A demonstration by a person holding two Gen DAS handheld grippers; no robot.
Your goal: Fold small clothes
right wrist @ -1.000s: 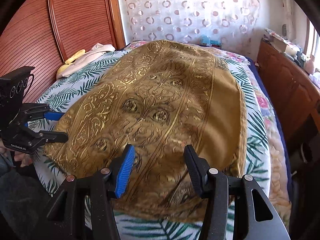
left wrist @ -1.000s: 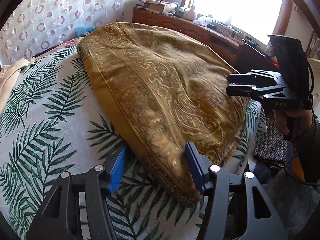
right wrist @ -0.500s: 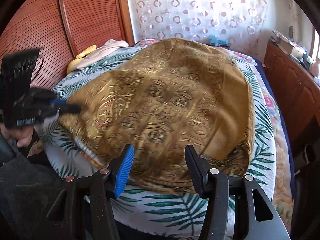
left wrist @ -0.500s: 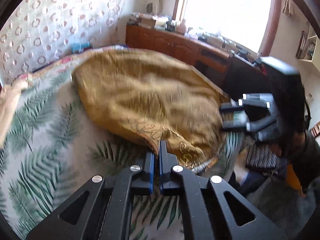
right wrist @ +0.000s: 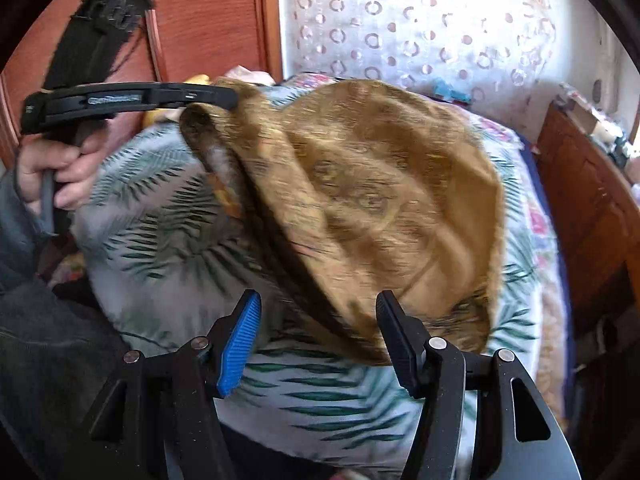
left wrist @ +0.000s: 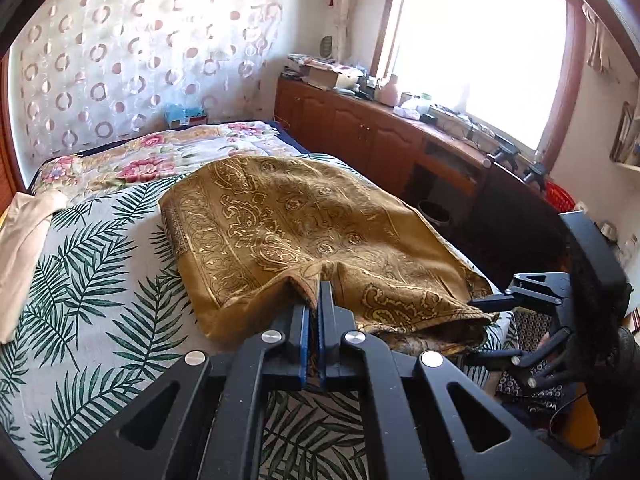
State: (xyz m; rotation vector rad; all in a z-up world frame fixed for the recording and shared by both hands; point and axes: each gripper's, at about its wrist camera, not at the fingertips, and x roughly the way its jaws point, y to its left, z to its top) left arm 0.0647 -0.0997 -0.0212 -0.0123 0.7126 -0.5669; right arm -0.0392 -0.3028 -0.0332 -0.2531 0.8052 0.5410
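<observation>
A golden paisley cloth [left wrist: 288, 224] lies spread on the palm-leaf bedsheet [left wrist: 92, 280]. My left gripper [left wrist: 315, 296] is shut on the cloth's near edge, which bunches up between the pads. In the right wrist view the left gripper [right wrist: 228, 98] holds that corner of the cloth [right wrist: 380, 184] lifted above the sheet, with a hand [right wrist: 52, 172] on its grip. My right gripper [right wrist: 318, 304] is open and its jaws are opening. The cloth's lower edge hangs between and beyond its fingers, and no pad presses on it. In the left wrist view the right gripper [left wrist: 486, 328] stands at the cloth's right corner.
A cream garment [left wrist: 24, 248] lies at the bed's left. A floral blanket [left wrist: 132, 160] covers the far end. A wooden cabinet [left wrist: 360, 132] with clutter runs under the window. A wooden headboard [right wrist: 200, 20] stands behind the left gripper.
My left gripper went from open around the cloth's near edge to shut on it and rose, lifting that edge. The right gripper's jaws spread a little wider and drew back to the cloth's edge.
</observation>
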